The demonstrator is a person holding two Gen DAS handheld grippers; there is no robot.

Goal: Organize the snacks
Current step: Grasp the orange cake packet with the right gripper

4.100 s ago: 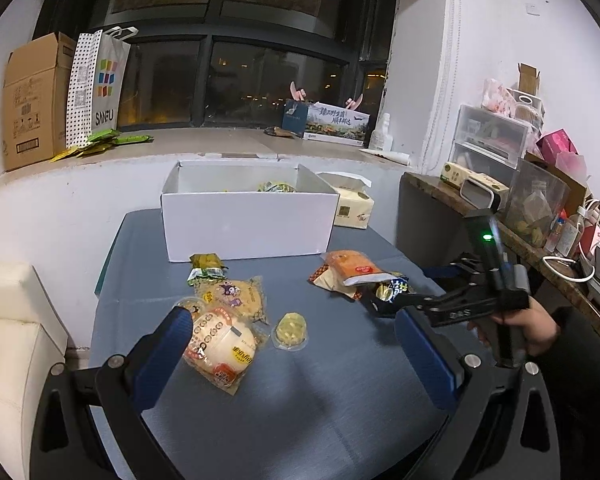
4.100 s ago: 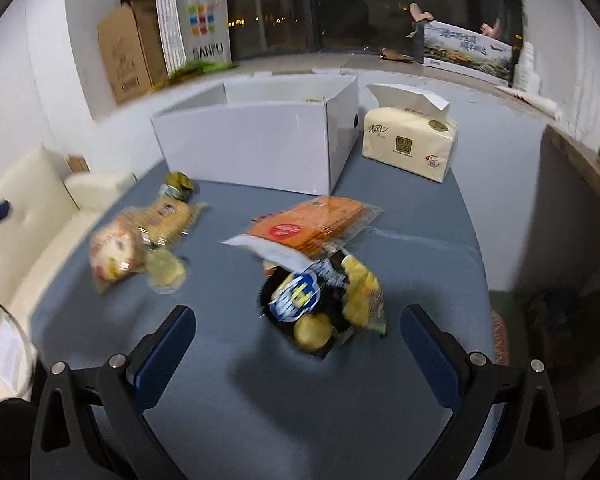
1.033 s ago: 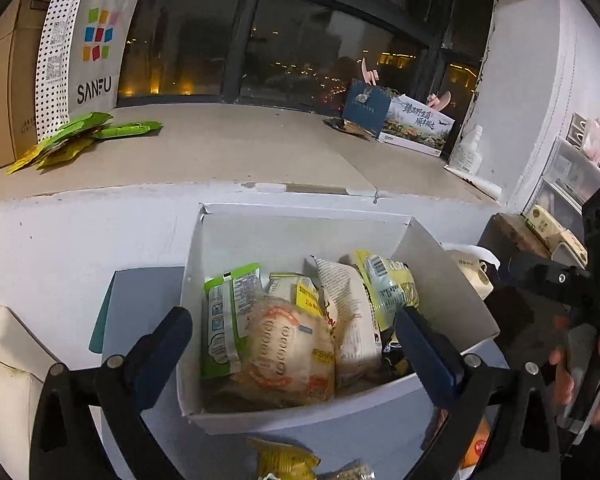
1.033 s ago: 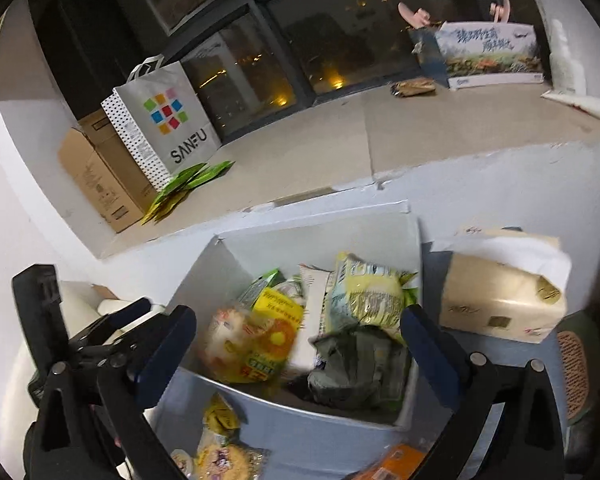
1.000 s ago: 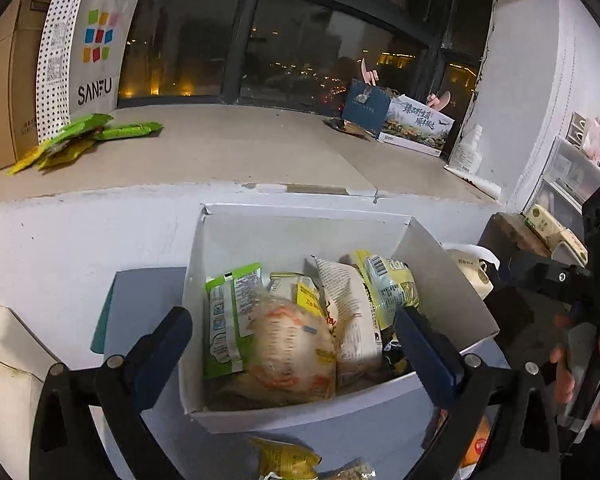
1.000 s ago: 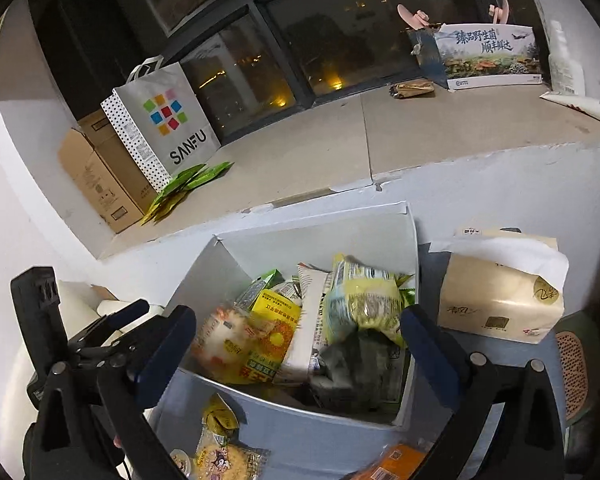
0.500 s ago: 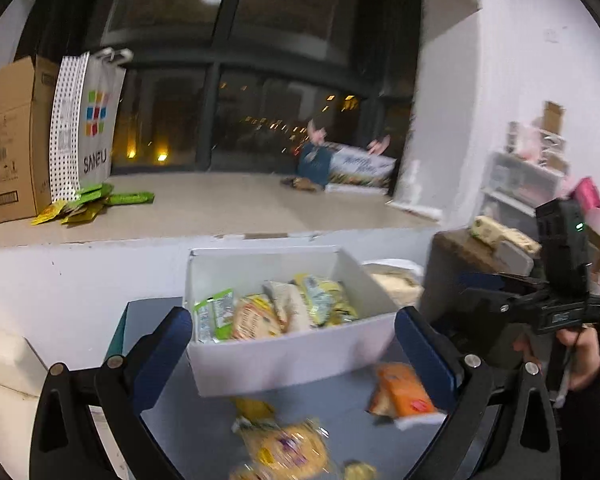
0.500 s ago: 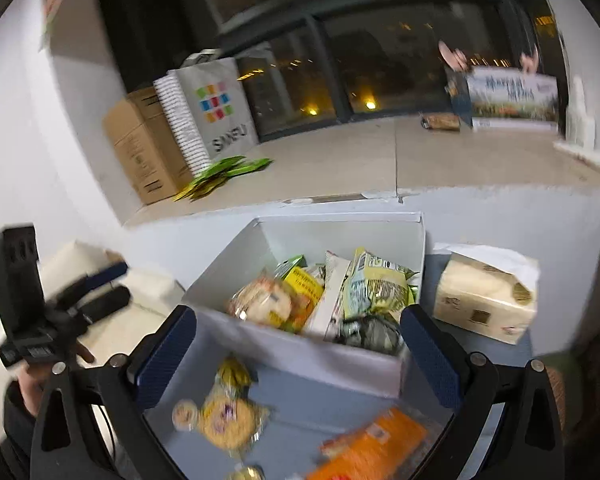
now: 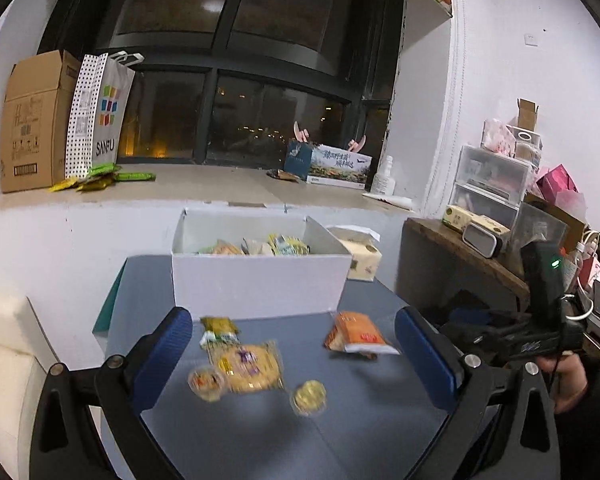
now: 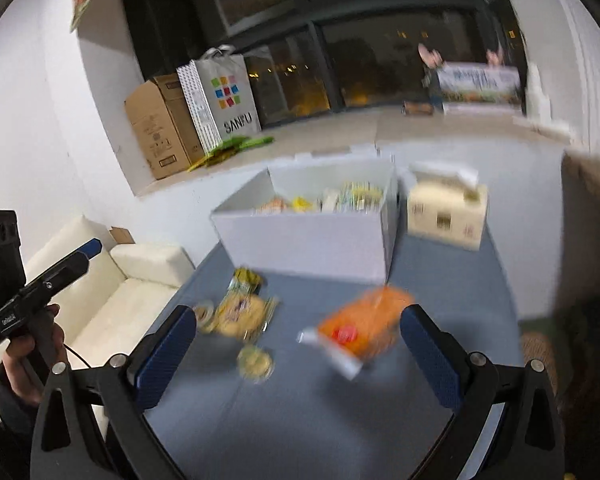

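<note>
From your left wrist cam, your left gripper (image 9: 294,354) is spread wide with nothing between the pads, hanging over the near part of the blue table (image 9: 360,424). Under it there's a yellow cookie pack (image 9: 247,365), a small round cup snack (image 9: 206,381) touching its left edge, another round one (image 9: 309,397) a bit nearer and to the right, and a little green-yellow packet (image 9: 219,329) just behind the cookies. An orange pack (image 9: 355,333) sits off to the right. The white box (image 9: 258,280) stands at the far side of the table, already holding several snacks, with a tissue pack (image 9: 360,256) beside its right end. Your right hand (image 9: 568,380) shows at the right edge.

Right wrist cam is pretty blurry, but your right gripper (image 10: 296,350) is wide open too, holding nothing. The orange pack (image 10: 366,326) is right between the fingers, closer to the right one. Cookies (image 10: 242,316) sit left of it, box (image 10: 312,232) behind, your left hand (image 10: 28,356) far left.
</note>
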